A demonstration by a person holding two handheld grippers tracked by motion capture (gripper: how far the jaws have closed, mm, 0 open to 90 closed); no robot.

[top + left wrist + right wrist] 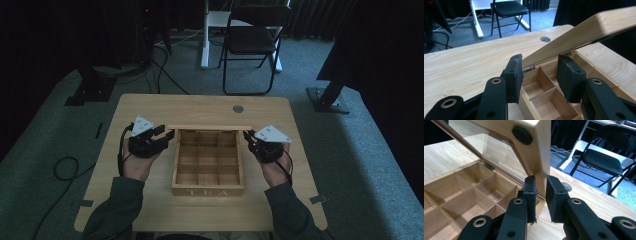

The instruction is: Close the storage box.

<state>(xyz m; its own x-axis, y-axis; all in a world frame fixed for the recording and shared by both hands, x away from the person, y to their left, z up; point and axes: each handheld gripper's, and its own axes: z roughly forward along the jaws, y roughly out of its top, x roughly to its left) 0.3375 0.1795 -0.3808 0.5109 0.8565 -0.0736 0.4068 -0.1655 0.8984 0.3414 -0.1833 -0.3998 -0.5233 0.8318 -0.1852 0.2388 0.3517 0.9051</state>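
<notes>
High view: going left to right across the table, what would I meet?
Left claw → wooden tea box, lid up and compartments empty → right claw.

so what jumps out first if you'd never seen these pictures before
The wooden tea box at the middle of the table, with its lid raised and empty compartments showing. A person's two hands flank it, the left gripper at the box's back left corner with jaws apart, the right gripper with its jaws either side of the lid's edge. Behind the table stands a black folding chair.
</notes>
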